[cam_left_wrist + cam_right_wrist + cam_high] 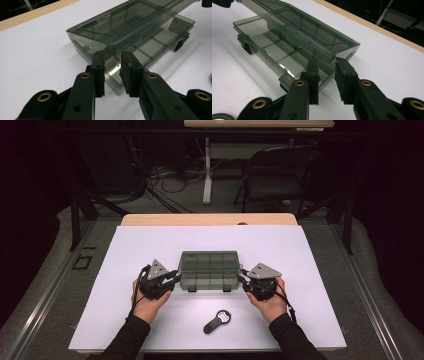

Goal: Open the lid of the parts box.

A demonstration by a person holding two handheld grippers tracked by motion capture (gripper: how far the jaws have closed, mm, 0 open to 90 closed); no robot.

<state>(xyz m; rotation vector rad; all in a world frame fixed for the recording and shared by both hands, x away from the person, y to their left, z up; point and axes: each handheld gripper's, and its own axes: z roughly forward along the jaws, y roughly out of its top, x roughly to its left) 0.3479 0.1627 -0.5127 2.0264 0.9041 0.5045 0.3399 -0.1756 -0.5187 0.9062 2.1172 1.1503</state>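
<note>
Lifting the lid of this smoky clear organizer box with two claws at once looks like the job, and the trick is keeping both ends level. The box sits mid-table on the white sheet, with a small black remote-looking thing lying nearer the person, well clear of it. The left gripper has its jaws narrowed around the lid's front corner, the rim sitting between the pads; I honestly can't tell if they're pinching it or just cradling it. Same story at the right gripper on the opposite corner. The lid is tilted up at the front already, hinged along the far side, and the base's empty compartments are showing underneath (nothing in there to spill, which helps). If I were doing it, I'd swing both corners up together in an arc around the hinge rather than pulling straight up, since a lopsided lift would probably twist the thin plastic or drag the light base across the sheet.
</note>
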